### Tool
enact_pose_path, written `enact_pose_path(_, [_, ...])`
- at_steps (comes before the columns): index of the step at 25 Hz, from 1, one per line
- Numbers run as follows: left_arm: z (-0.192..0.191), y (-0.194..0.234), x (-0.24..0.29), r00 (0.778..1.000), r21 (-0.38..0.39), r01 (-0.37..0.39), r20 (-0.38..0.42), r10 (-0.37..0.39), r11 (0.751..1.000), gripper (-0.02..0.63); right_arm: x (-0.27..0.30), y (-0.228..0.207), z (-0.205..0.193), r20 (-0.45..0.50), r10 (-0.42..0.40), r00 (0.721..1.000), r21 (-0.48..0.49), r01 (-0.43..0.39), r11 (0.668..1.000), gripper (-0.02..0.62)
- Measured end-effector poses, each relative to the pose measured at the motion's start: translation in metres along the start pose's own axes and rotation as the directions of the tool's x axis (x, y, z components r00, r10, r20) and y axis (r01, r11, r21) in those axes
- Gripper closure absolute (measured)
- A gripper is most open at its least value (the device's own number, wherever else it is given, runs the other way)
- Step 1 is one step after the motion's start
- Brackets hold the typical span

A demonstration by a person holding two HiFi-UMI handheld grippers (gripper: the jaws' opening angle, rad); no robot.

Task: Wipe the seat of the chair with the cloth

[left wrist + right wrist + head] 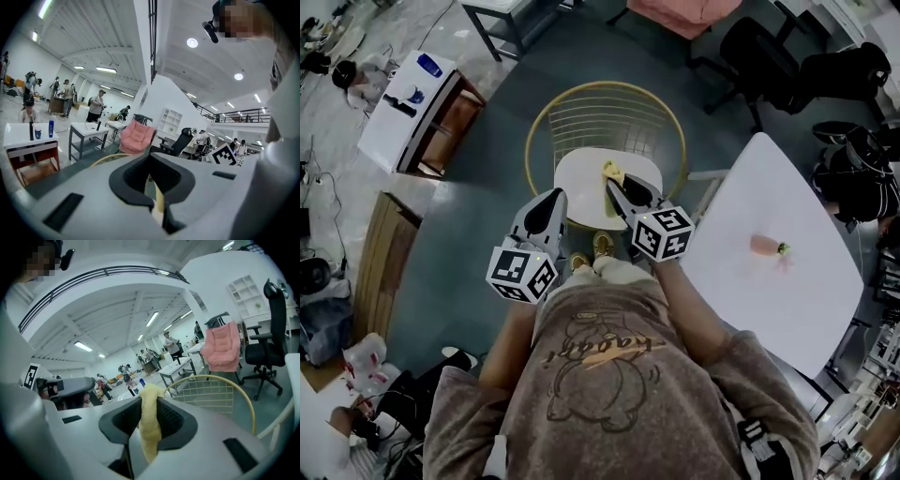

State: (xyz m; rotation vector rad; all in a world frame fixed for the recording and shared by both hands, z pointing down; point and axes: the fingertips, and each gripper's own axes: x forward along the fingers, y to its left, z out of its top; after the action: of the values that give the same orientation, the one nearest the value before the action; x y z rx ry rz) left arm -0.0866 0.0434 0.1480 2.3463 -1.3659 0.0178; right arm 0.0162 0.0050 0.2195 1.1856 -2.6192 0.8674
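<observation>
The chair [581, 183] stands in front of me, with a round white seat and a gold wire back [211, 394]. My right gripper [619, 187] hovers over the seat's right part, shut on a yellow cloth [611, 172]. In the right gripper view the cloth [149, 427] hangs pinched between the jaws of that gripper [149, 401]. My left gripper [551, 197] is held at the seat's near left edge, its jaws together with nothing in them. In the left gripper view the gripper [151, 161] points over the gold chair rim [105, 159].
A white table [806, 281] stands close on the right with a small pink object [766, 246] on it. A white cabinet [408, 112] and a cardboard box [384, 244] are at the left. Black office chairs [769, 56] stand beyond. The person's feet [602, 246] are under the seat's near edge.
</observation>
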Motion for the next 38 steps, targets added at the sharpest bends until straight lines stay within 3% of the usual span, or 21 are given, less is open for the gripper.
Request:
enact_pose_path(10, [0.039,0.0,-0.034,0.999,0.137,-0.015,0.033,0.011,0.99,0.603,-0.067,0.033,0.057,0.154,0.012,0.988,-0.177,0.015,0.984,0.483])
enact_pose_path(18, [0.042,0.007,-0.057,0.993,0.165,-0.096,0.087,0.082,0.982,0.603,-0.112,0.043,0.066,0.227,-0.024,0.974,-0.266,0.086,0.96,0.483])
enact_pose_path(28, [0.037,0.012,-0.058,0.983,0.204,-0.158,0.127,0.133,0.966,0.603,-0.124,0.017,0.056,0.269,-0.1,0.958,-0.214,0.161,0.963,0.483])
enact_pose_path(38, [0.022,0.005,-0.05,0.982,0.22,-0.172,0.12,0.148,0.96,0.603,-0.125,0.006,0.048,0.265,-0.113,0.957,-0.203,0.17,0.964,0.483])
